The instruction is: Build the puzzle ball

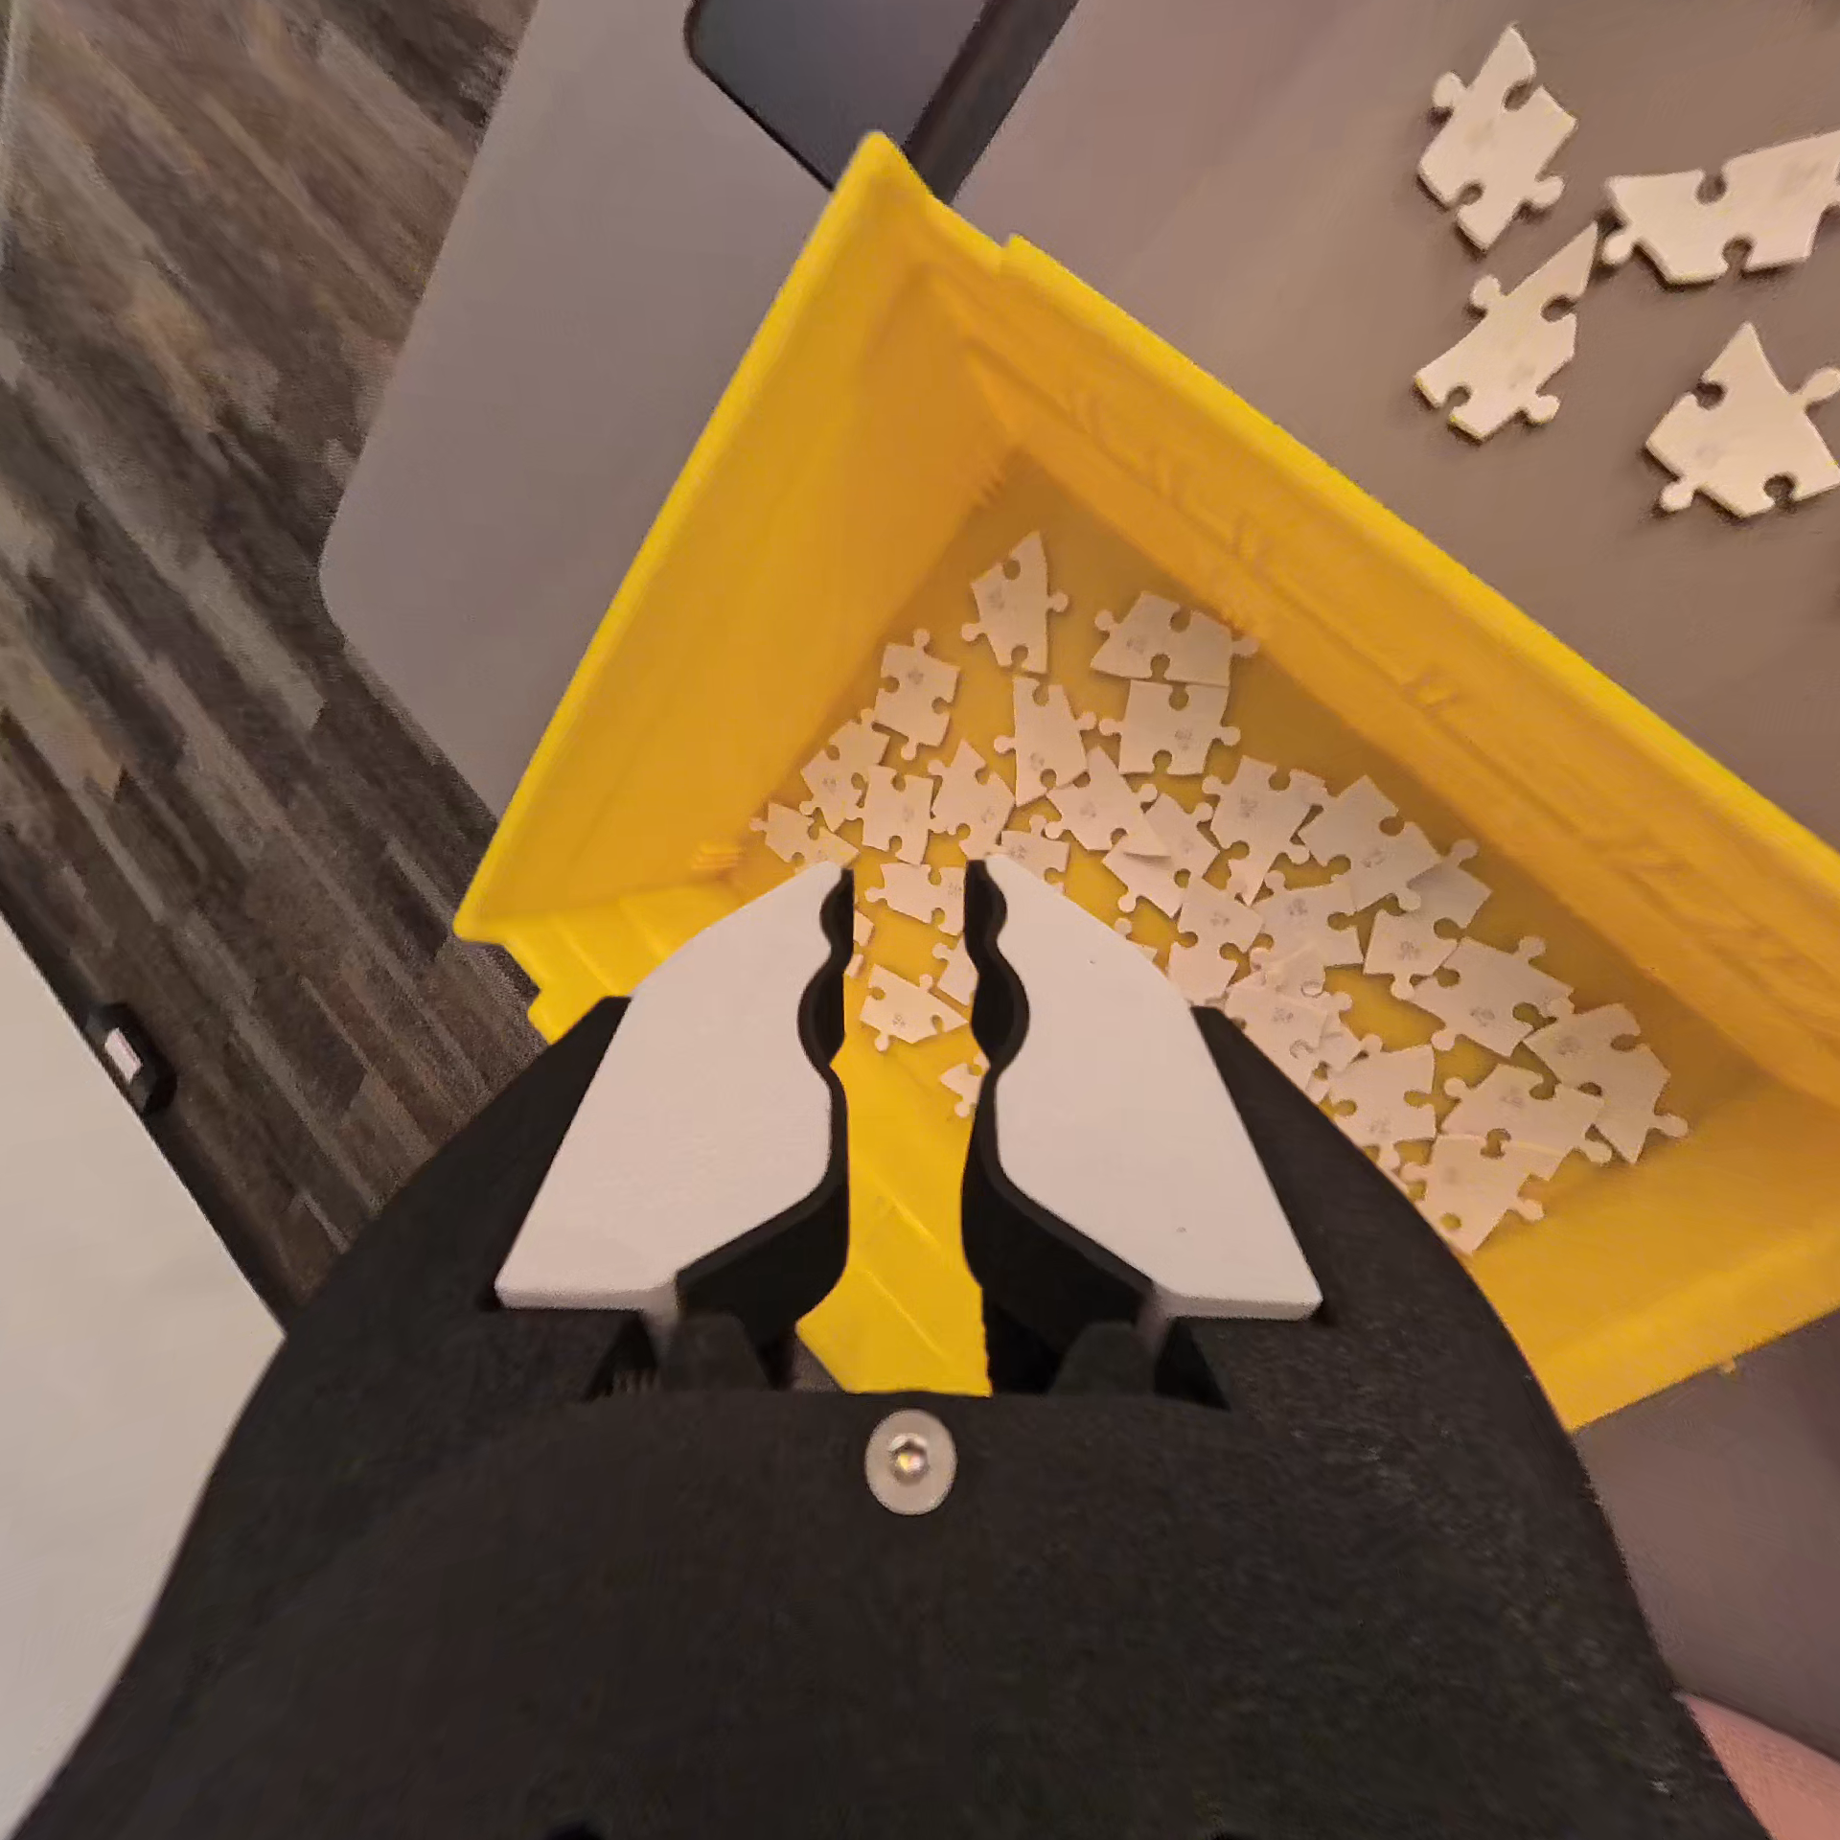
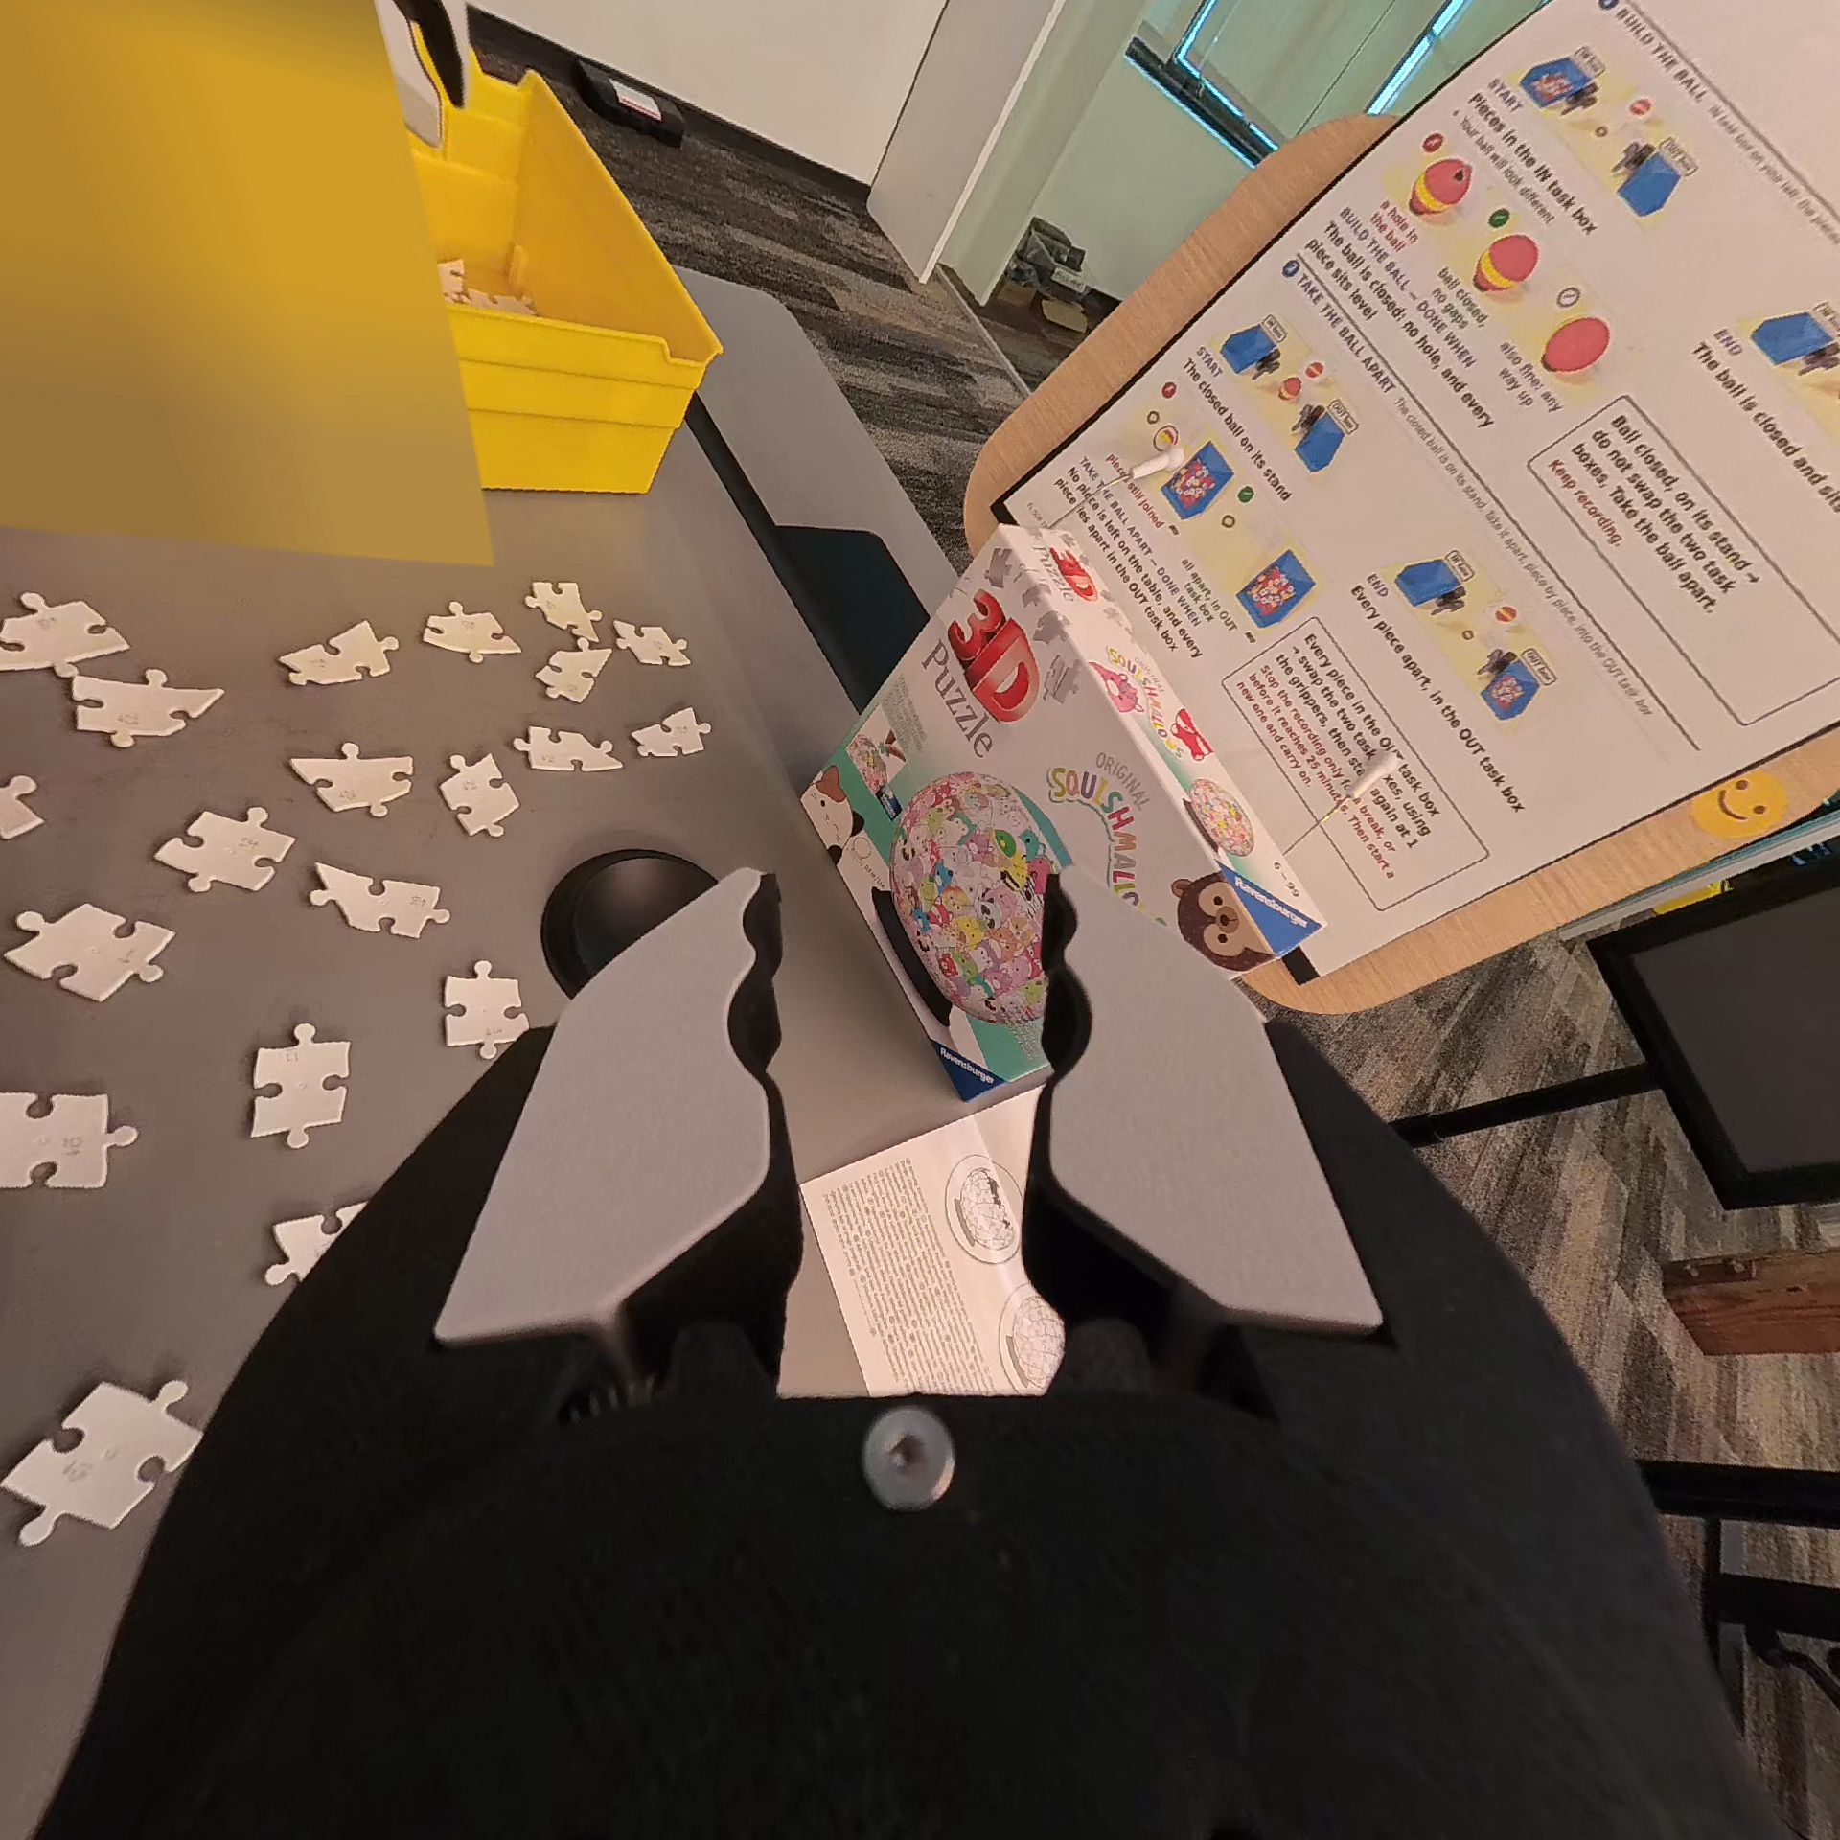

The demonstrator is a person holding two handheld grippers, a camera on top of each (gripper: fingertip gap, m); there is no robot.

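Several white puzzle pieces (image 1: 1175, 896) lie in a heap in a yellow bin (image 1: 1344, 637) on the grey table. My left gripper (image 1: 911, 874) hangs over the near corner of the bin, jaws a little apart, nothing between them. More white pieces (image 2: 348, 777) lie spread face down on the grey table (image 2: 697, 558), and some show at the top right of the left wrist view (image 1: 1503, 139). My right gripper (image 2: 911, 891) is open and empty above the table's right edge. A black round stand (image 2: 617, 916) sits just left of its fingertips.
The puzzle's printed box (image 2: 1045, 797) stands on the table's right edge, a folded leaflet (image 2: 916, 1265) in front of it. A board with an instruction sheet (image 2: 1444, 498) leans to the right. A yellow bin (image 2: 577, 329) stands at the table's far end. Carpet floor lies beyond the edges. Spacing between my two grippers at the tips: around 45 centimeters.
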